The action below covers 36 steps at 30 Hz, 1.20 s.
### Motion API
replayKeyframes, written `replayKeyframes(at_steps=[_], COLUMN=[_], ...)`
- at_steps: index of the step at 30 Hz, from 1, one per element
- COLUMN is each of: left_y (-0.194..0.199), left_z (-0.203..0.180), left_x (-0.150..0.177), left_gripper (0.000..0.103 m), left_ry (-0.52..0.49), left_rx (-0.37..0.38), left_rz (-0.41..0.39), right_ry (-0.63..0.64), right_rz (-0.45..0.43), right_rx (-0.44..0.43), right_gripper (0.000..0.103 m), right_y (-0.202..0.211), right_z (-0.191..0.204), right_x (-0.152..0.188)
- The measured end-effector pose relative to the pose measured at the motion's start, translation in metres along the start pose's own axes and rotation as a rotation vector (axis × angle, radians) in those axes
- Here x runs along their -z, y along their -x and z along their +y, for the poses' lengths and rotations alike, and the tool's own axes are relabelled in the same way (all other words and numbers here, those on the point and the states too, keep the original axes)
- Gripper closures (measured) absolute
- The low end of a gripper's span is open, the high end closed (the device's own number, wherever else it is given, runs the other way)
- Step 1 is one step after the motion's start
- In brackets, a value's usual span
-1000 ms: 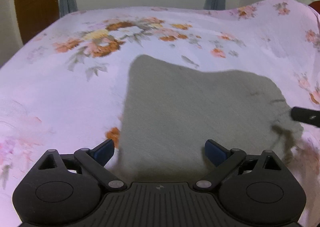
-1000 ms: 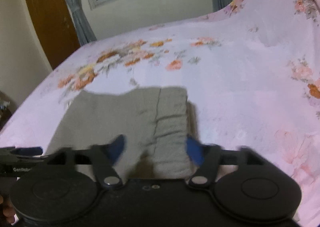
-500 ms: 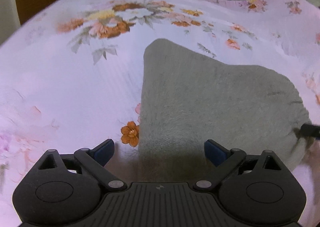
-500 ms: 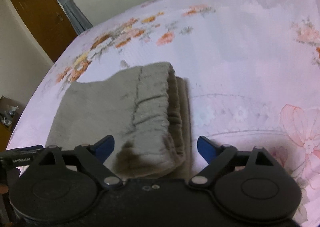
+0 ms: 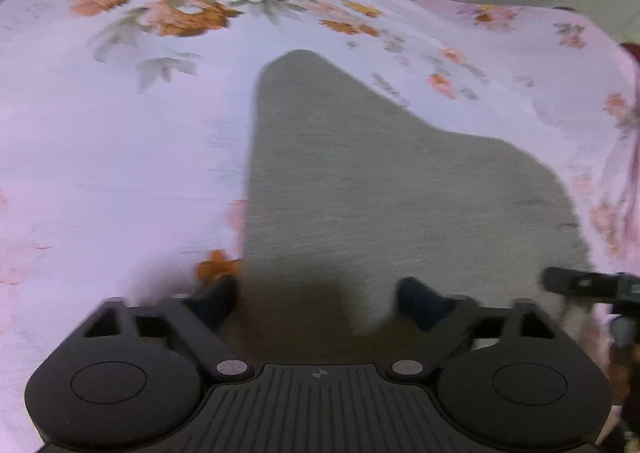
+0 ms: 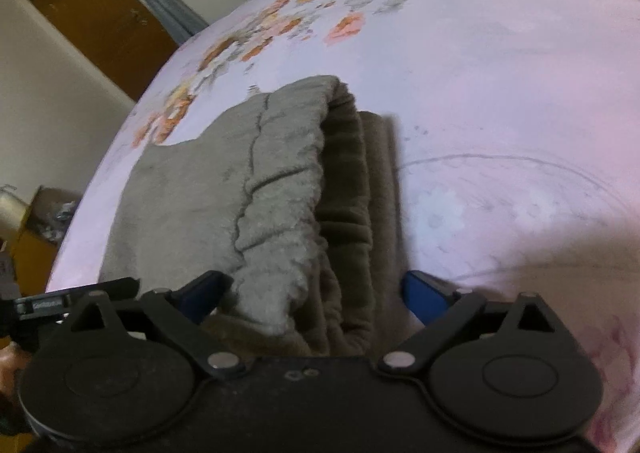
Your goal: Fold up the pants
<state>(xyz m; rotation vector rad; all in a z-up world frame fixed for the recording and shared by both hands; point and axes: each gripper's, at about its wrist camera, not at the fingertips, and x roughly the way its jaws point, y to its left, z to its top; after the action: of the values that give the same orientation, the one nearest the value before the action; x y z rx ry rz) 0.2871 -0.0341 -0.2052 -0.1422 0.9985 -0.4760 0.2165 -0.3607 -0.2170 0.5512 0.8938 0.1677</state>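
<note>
Grey fleece pants (image 5: 380, 189) lie folded flat on a pink floral bedsheet (image 5: 120, 157). In the right wrist view the elastic waistband end (image 6: 344, 181) of the pants (image 6: 240, 189) shows its stacked layers. My left gripper (image 5: 320, 297) is open, low over the near edge of the pants, with the cloth between its blue fingers. My right gripper (image 6: 316, 293) is open, its fingers on either side of the near waistband corner. The right gripper's tip also shows in the left wrist view (image 5: 580, 285), and the left gripper's tip in the right wrist view (image 6: 72, 297).
The bed's left edge (image 6: 92, 189) drops off beside the pants. A brown door (image 6: 100, 9), grey curtain (image 6: 160, 1) and window stand beyond the bed. A cardboard box (image 6: 48, 209) sits on the floor at left.
Both grippers have moved down and closer to the pants. The right gripper now straddles the waistband corner. The left gripper has come lower over the near edge. Both stay open.
</note>
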Motion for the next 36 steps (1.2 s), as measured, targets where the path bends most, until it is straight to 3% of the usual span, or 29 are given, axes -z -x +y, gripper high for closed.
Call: replayKeyframes(at_steps=[3, 6, 8, 14, 20, 22, 26, 30, 36], left_y=[-0.002, 0.005, 0.005, -0.018, -0.021, -0.013, 0.009, 0.038, 0.075], left_z=[-0.003, -0.001, 0.007, 0.016, 0.004, -0.004, -0.011, -0.033, -0.045], left_x=[-0.003, -0.004, -0.006, -0.010, -0.008, -0.007, -0.010, -0.020, -0.045], left_gripper=[0.032, 0.049, 0.052, 0.050, 0.053, 0.062, 0.071, 0.074, 0.075], left_ry=[0.027, 0.041, 0.067, 0.115, 0.108, 0.089, 0.076, -0.004, -0.030], left_rx=[0.026, 0.056, 0.088, 0.138, 0.088, 0.056, 0.049, 0.045, 0.049], left_rz=[0.002, -0.006, 0.001, 0.028, -0.008, -0.038, -0.098, -0.167, -0.262], right_ry=[-0.047, -0.065, -0.089, -0.116, -0.105, -0.102, -0.119, -0.111, -0.071], right_rz=[0.011, 0.024, 0.049, 0.080, 0.017, 0.000, -0.064, -0.104, -0.169], right_rx=[-0.081, -0.171, -0.233, -0.301, -0.247, -0.213, -0.278, -0.333, -0.392], right_gripper=[0.032, 0.048, 0.048, 0.043, 0.051, 0.052, 0.055, 0.056, 0.056], right_y=[-0.001, 0.007, 0.005, -0.028, -0.032, -0.025, -0.004, 0.014, 0.040], right_z=[-0.008, -0.017, -0.028, -0.031, -0.019, -0.008, 0.009, 0.027, 0.053], right_x=[-0.004, -0.009, -0.012, -0.016, -0.012, -0.009, -0.004, -0.011, -0.035])
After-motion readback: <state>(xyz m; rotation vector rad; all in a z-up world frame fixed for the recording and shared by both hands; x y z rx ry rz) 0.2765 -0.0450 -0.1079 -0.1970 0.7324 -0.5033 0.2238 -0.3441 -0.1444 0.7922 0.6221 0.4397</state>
